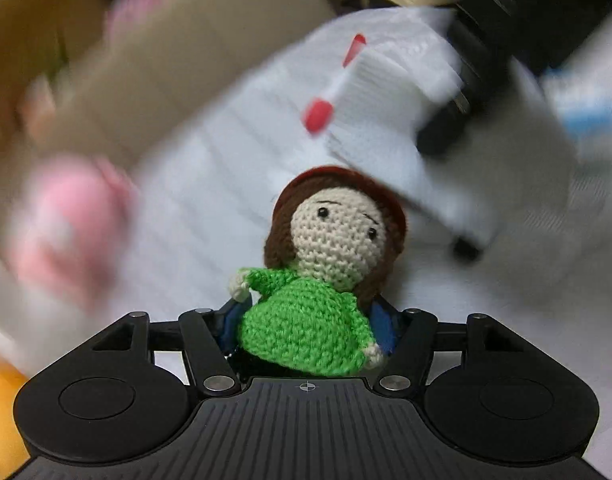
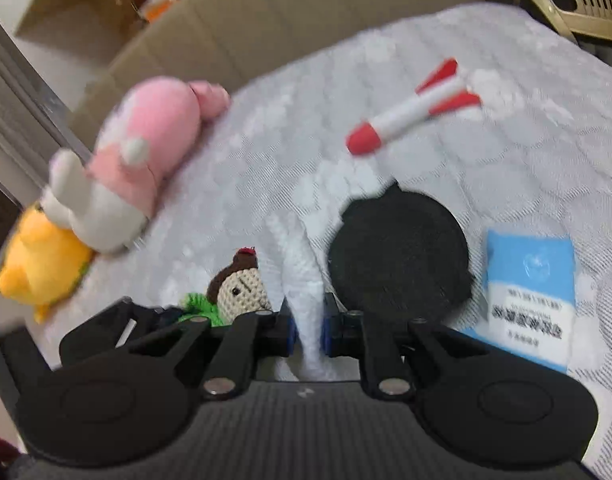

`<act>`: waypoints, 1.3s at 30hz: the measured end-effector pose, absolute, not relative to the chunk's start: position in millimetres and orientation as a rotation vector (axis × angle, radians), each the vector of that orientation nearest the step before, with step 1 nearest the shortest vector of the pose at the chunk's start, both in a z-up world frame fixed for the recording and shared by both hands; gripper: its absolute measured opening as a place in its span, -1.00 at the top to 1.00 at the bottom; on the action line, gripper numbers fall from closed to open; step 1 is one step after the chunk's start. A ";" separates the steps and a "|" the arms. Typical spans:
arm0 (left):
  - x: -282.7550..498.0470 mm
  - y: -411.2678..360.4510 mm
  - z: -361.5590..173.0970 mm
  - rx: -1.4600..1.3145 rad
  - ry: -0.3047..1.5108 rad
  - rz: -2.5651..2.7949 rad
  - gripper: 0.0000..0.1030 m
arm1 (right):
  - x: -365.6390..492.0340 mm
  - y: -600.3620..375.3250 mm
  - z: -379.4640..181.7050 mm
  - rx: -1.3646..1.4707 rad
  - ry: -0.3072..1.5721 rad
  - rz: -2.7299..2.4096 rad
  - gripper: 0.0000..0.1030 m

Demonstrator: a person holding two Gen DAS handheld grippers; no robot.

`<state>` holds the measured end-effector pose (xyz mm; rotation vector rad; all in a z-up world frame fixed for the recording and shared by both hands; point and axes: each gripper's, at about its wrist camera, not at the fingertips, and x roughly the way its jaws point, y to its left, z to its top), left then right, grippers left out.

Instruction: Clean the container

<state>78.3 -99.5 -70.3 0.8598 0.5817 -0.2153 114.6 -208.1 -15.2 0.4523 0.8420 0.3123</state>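
Both grippers clamped: left on a crochet doll, right on a fold of white quilted cover.

Left gripper [image 1: 306, 328] closed narrow on the crochet doll [image 1: 306, 320], blue pads pressed against both sides of its green body, brown-haired head standing up past the fingertips. Right gripper [image 2: 306, 330] nearly shut, pinching a raised ridge of the white cover [image 2: 302, 280] between its blue pads. Just left of that pinch, the same doll's head [image 2: 242, 284]. Just beyond on the right, a black round disc [image 2: 398, 248] lying flat; beside it a blue-and-white packet [image 2: 530, 300]. Farther out, a red-and-white toy rocket [image 2: 414, 108]. Off left, a pink-and-white plush [image 2: 146, 152] against a yellow plush [image 2: 42, 268]. Behind, a cardboard box [image 2: 286, 12], its inside hidden.
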 end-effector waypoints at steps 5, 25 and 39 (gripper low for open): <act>53.1 -117.0 -97.1 1.021 0.583 -0.293 -0.39 | 123.9 -206.1 -12.3 0.672 0.840 0.544 0.73; 83.6 -78.9 -55.9 0.308 1.044 -0.461 -0.84 | 108.4 -214.2 -48.4 0.450 1.102 0.240 0.64; 91.7 -62.2 -66.8 0.280 1.031 -0.464 -0.94 | 110.5 -218.6 -28.6 0.318 1.045 0.181 0.76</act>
